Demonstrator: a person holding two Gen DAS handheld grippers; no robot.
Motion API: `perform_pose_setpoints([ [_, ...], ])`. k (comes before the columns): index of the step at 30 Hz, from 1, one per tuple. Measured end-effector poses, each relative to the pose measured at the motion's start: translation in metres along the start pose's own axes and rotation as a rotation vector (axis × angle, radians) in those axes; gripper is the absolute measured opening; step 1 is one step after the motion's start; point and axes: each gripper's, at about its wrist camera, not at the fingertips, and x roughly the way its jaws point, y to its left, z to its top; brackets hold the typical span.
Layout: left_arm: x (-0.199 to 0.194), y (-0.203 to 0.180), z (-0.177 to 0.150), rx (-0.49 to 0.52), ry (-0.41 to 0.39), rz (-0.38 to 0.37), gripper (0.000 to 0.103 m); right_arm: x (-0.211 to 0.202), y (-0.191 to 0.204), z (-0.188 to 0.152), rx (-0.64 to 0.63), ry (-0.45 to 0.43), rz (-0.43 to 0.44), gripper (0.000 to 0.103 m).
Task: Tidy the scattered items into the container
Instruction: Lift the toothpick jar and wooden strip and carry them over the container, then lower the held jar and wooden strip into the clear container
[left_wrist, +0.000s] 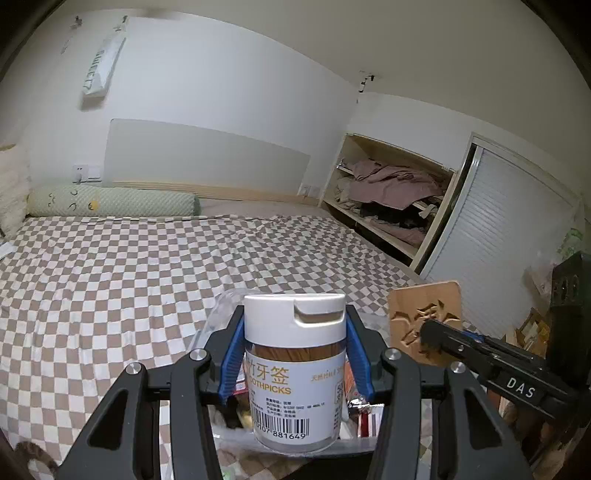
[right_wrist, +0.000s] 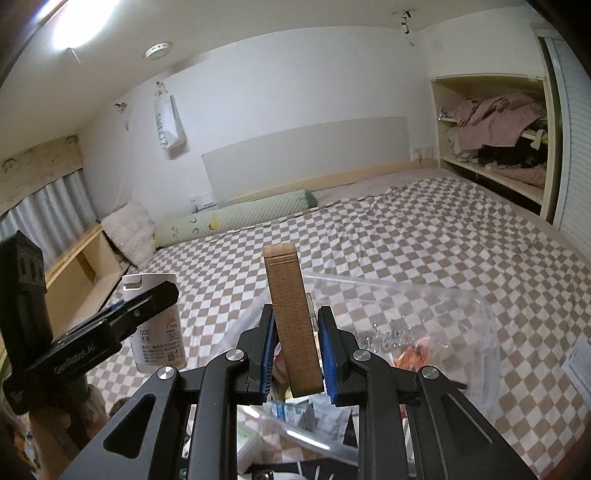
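Two wrist views, bed shared

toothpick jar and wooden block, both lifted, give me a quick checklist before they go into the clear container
1. Left hand-held gripper clamps the white-capped cylindrical toothpick jar on both sides: ok.
2. Jar upright, flip cap closed: ok.
3. Right hand-held gripper pinches the flat carved wooden block edge-on: ok.
4. Block upright: not ok, it leans slightly.
5. Clear plastic container open on top, on the brown-and-white checkered bedspread: ok.
6. Free room inside the container: cannot tell.
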Motion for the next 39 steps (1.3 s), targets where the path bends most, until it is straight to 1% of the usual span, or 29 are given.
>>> perform_pose_setpoints([
  [3,0.011,-0.002,0.001,0.000,0.008,-0.008,0.050,0.006,-0.004,0.002,0.026,0.003,-0.010,0.023],
  [6,0.026,-0.003,-0.002,0.009,0.031,0.000,0.050,0.020,-0.013,-0.002,0.053,0.033,-0.024,0.023],
  [9,0.043,-0.001,-0.008,0.013,0.070,0.007,0.050,0.039,-0.022,-0.010,0.078,0.083,-0.036,0.023],
  [12,0.058,0.004,-0.014,0.006,0.107,0.015,0.050,0.058,-0.031,-0.020,0.111,0.142,-0.028,0.023],
  [18,0.084,0.016,-0.025,-0.013,0.176,0.055,0.050,0.080,-0.037,-0.032,0.115,0.224,-0.048,0.023],
  [20,0.092,0.019,-0.028,-0.024,0.197,0.062,0.050,0.086,-0.036,-0.035,0.107,0.248,-0.056,0.023],
  [27,0.109,0.022,-0.036,0.004,0.239,0.114,0.050,0.101,-0.027,-0.044,0.074,0.318,-0.055,0.023],
  [29,0.113,0.023,-0.038,0.011,0.249,0.125,0.050,0.103,-0.024,-0.046,0.061,0.331,-0.051,0.023],
  [32,0.116,0.025,-0.042,0.039,0.255,0.168,0.050,0.109,-0.018,-0.048,0.046,0.348,-0.045,0.023],
  [39,0.126,0.038,-0.051,0.025,0.280,0.200,0.050,0.115,-0.011,-0.057,0.015,0.385,-0.056,0.023],
])
